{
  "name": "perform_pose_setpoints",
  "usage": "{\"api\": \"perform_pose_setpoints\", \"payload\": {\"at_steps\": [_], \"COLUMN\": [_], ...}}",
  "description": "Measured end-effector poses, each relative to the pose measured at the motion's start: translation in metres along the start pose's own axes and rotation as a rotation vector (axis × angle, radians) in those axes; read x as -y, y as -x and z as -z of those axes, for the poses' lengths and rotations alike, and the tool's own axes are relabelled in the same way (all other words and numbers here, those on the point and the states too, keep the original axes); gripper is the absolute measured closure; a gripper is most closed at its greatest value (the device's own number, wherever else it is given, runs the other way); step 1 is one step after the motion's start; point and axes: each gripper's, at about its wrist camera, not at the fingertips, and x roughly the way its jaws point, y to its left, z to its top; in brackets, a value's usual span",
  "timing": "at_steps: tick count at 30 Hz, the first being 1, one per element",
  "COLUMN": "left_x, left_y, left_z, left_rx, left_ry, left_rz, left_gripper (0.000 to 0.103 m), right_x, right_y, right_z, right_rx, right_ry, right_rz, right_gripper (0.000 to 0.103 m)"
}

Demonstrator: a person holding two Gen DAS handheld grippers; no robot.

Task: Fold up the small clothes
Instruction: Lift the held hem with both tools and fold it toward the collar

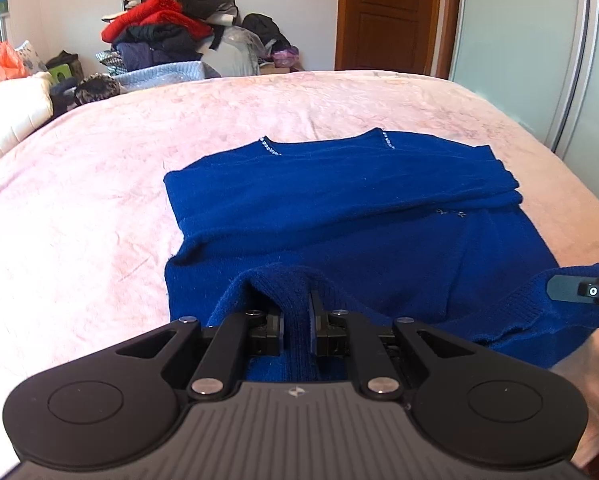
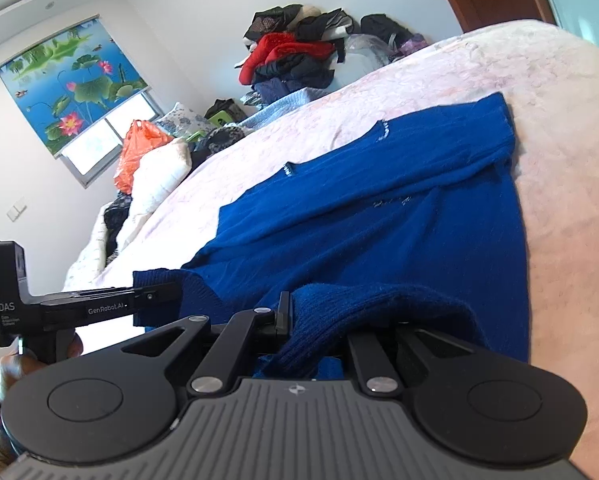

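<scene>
The blue sweater (image 1: 339, 208) lies flat on the pink bedspread (image 1: 99, 200), sleeves already crossed over the chest, neckline at the far end and ribbed hem nearest the tools; its long axis runs straight away from both grippers. The left gripper (image 1: 297, 328) is closed down to the thickness of the fabric, a ridge of hem pinched between its pads and lifted clear of the bedspread directly ahead of it. The right gripper (image 2: 311, 320) holds the hem's other corner: knit is bunched in and over its jaws, so the remaining gap cannot be read, though the raised cloth indicates a firm hold. Each tool shows in the other's view, level and just beside its partner along the hem line. Judgement: the governing relation is that the whole garment body lies forward of both tools, so the fold calls for carrying the hem away toward the neckline, both hands advancing together; neither is appreciably nearer. Beyond the bed's far edge stand a clothes pile (image 1: 167, 28) and a wooden door (image 1: 387, 12).
</scene>
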Motion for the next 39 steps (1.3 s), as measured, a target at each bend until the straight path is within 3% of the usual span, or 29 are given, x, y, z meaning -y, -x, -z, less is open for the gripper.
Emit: {"api": "perform_pose_setpoints", "payload": {"at_steps": [21,39], "left_x": [0.015,0.004], "left_y": [-0.016,-0.012], "left_z": [-0.012,-0.023], "left_rx": [0.046,0.115], "left_ry": [-0.042,0.015], "left_rz": [-0.081,-0.099], "left_gripper": [0.092,0.092], "right_x": [-0.004,-0.009], "right_y": [-0.016,-0.019], "right_z": [-0.014,-0.028], "right_rx": [0.059,0.106], "right_ry": [0.055,0.075], "right_rz": [0.062,0.074], "right_gripper": [0.092,0.092]}}
